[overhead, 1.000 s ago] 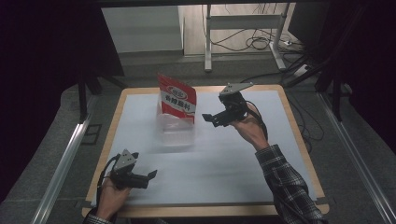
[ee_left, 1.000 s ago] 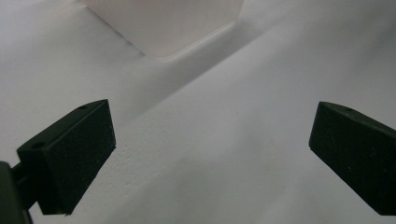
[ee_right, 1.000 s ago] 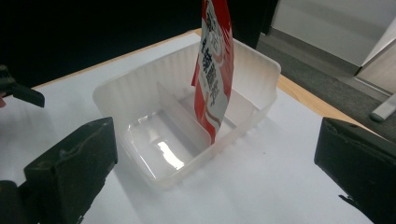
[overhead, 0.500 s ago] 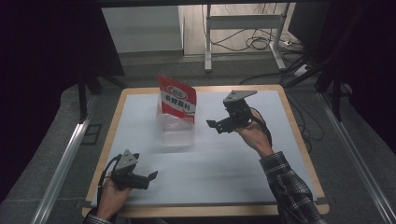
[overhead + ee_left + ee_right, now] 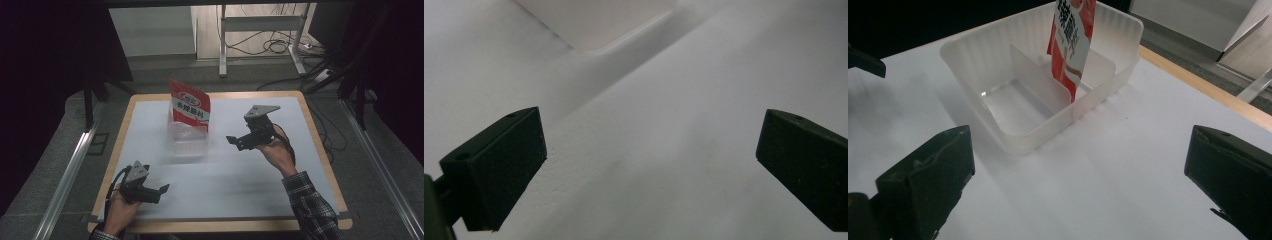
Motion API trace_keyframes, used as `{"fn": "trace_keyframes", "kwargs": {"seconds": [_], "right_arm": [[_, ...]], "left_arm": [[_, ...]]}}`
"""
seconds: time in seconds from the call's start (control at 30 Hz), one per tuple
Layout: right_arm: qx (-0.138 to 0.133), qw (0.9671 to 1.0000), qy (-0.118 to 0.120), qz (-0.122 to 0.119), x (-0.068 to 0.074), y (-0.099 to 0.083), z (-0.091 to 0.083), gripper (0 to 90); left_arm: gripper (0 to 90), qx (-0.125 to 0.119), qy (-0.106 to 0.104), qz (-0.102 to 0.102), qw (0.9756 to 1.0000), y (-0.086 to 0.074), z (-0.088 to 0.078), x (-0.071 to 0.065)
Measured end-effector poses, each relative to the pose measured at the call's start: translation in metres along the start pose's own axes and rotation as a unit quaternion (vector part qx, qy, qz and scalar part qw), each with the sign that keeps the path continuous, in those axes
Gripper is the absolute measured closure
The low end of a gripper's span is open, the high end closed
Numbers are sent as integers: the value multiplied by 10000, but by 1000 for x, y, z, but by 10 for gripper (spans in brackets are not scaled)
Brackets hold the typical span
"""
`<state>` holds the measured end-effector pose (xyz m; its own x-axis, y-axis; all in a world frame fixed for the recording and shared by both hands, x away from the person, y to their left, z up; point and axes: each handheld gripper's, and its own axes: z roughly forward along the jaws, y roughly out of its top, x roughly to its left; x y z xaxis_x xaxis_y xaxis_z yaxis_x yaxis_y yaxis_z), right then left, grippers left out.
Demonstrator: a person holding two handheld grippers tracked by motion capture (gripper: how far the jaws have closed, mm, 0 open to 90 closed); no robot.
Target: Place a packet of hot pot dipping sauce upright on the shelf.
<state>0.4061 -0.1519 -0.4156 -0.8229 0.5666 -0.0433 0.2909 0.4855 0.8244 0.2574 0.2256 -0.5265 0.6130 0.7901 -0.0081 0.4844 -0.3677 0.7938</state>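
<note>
A red and white snack packet (image 5: 189,106) (image 5: 1072,40) stands upright in the far compartment of a clear plastic divided tray (image 5: 187,141) (image 5: 1024,106) on the white table cover. My right gripper (image 5: 234,141) (image 5: 1073,190) hovers to the right of the tray, jaws wide apart and empty, pointing at it. My left gripper (image 5: 161,190) (image 5: 649,170) rests low near the table's front left, open, with bare white surface between its jaws. A corner of the tray (image 5: 599,25) sits at the top of the left gripper view.
The white sheet (image 5: 250,175) covers a wooden table with a tan edge (image 5: 320,150). Metal rails flank the table left (image 5: 65,175) and right. Cables and a stand's legs (image 5: 260,45) lie on the floor behind.
My right gripper has drawn back from the packet, moving right and toward the person. The left gripper has stayed put.
</note>
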Motion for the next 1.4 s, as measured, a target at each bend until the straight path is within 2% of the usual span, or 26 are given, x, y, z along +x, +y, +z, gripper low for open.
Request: {"fn": "trace_keyframes", "kwargs": {"seconds": [0.23, 0.33, 0.5, 0.77, 1.0, 1.4], "right_arm": [[-116, 9999, 36, 123, -1, -14, -3, 0], [20, 9999, -18, 134, -4, -24, -5, 0], [63, 9998, -36, 207, -8, -33, -8, 0], [113, 9995, -172, 249, -6, -48, -26, 0], [186, 9992, -319, 178, -2, -55, -38, 0], [116, 9985, -457, 268, 6, -70, -61, 0]], "left_arm": [[0, 11, 6, 11, 10000, 0, 0, 0], [0, 21, 11, 18, 10000, 0, 0, 0], [0, 28, 8, 25, 10000, 0, 0, -1], [0, 65, 20, 56, 10000, 0, 1, -1], [0, 90, 48, 80, 9999, 0, 2, -2], [0, 109, 86, 114, 9998, 0, 2, -3]]}}
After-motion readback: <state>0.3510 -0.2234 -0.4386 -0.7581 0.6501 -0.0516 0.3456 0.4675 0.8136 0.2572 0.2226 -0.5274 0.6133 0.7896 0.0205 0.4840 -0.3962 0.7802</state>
